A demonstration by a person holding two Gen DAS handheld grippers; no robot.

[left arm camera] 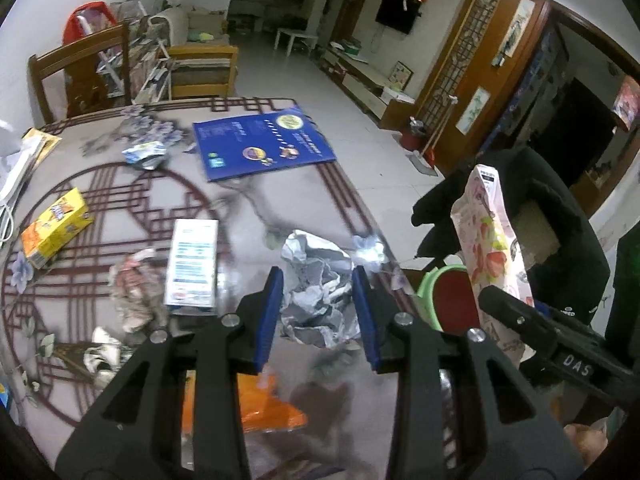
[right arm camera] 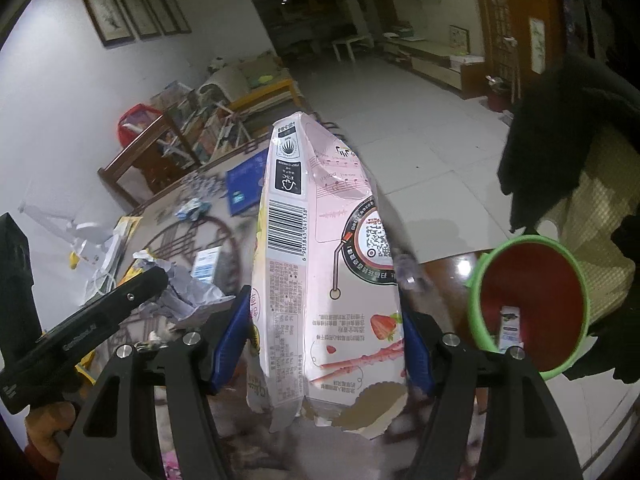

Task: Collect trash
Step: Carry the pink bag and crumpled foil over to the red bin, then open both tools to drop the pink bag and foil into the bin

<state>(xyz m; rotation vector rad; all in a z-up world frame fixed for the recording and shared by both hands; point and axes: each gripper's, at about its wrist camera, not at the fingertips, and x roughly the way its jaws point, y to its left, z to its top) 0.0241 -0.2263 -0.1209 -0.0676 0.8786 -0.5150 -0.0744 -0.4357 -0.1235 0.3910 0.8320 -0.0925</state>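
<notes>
Gripping pink box [right arm camera: 320, 264], right tongs [right arm camera: 320, 344] beside bin rim [right arm camera: 478, 280].

Pink box [right arm camera: 344, 264] (strawberries); green-rimmed bin [right arm camera: 532, 308]

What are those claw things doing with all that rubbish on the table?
They are picking up trash. The right gripper has its jaws closed on a pink snack box, next to a green-rimmed bin that already has a small carton inside. The left gripper has its jaws open around crumpled silver paper on the table.
</notes>
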